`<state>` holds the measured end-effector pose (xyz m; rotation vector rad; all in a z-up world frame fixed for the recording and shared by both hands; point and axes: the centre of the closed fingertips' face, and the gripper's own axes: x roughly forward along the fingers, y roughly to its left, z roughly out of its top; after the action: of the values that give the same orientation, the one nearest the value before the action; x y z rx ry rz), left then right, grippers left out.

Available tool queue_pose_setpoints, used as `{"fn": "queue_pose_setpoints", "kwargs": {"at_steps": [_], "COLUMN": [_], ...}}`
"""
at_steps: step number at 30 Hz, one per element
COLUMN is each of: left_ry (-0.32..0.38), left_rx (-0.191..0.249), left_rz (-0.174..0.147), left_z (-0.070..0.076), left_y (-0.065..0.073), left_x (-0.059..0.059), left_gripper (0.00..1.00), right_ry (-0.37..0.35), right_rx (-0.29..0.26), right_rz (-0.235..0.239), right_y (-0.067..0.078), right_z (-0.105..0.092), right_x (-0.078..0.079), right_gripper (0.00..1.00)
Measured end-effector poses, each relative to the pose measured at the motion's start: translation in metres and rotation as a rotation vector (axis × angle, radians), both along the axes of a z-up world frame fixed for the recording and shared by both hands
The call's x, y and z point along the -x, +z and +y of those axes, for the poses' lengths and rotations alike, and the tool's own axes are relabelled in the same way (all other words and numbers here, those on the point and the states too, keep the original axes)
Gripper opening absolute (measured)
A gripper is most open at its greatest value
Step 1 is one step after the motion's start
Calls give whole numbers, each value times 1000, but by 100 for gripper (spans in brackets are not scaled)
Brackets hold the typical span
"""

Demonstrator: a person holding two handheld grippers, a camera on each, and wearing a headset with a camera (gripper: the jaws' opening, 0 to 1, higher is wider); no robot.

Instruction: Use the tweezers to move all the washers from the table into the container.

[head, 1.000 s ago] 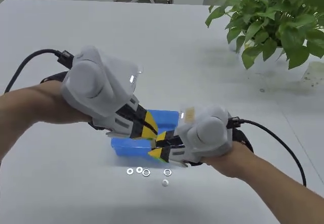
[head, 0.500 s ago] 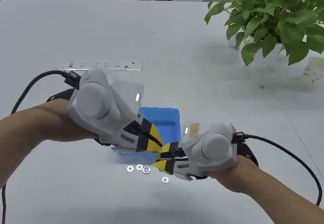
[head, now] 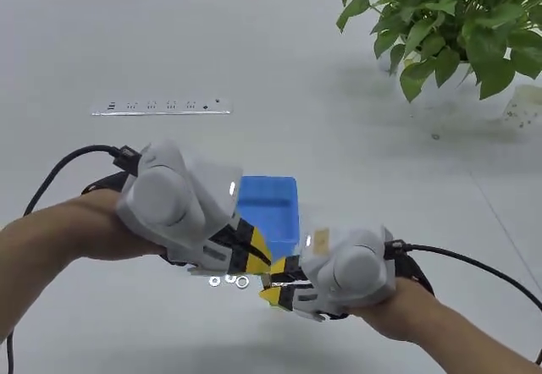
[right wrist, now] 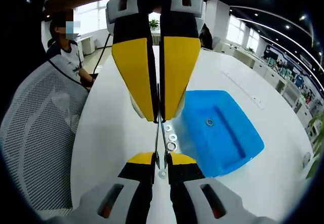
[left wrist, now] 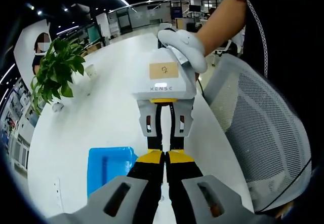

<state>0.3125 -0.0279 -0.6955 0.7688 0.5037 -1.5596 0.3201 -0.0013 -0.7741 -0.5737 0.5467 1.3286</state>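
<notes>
Tweezers (right wrist: 157,140) are clamped by left tongs (right wrist: 158,116) and right tongs (right wrist: 161,159), tip to tip, over washers (right wrist: 171,146) lying on the tabletop (right wrist: 111,133) beside the container (right wrist: 238,148); one washer is seen inside.

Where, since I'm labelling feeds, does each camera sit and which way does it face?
Head view: headset, looking down at the white table; both forearms, left gripper, right gripper.
Left gripper view: on the left gripper, facing the right gripper and a forearm.
Right gripper view: on the right gripper, facing the left gripper holding thin metal tweezers.
Shared: blue rectangular plastic container, all three.
</notes>
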Motion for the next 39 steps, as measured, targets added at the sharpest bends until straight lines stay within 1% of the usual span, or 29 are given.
{"fn": "queue_pose_setpoints", "kwargs": {"at_steps": [6, 13, 27, 31, 34, 39], "left_ry": [-2, -4, -5, -9, -10, -16], "left_rx": [-9, -15, -12, -11, -10, -10], "left_rz": [13, 18, 26, 26, 26, 21], "left_z": [0, -1, -4, -5, -6, -7], "left_y": [-7, -13, -15, -15, -15, -14], "left_x": [2, 1, -2, -2, -3, -2], "left_gripper": [5, 5, 5, 5, 5, 5], "right_ry": [-6, -12, -22, -17, -9, -8], "right_rx": [2, 5, -5, -8, 5, 7], "right_rz": [16, 28, 38, 32, 20, 21], "right_y": [-7, -13, -15, -14, -15, -16], "right_z": [-2, -2, -2, -1, -2, -2], "right_x": [3, 3, 0, 1, 1, 2], "right_gripper": [11, 11, 12, 14, 15, 14]}}
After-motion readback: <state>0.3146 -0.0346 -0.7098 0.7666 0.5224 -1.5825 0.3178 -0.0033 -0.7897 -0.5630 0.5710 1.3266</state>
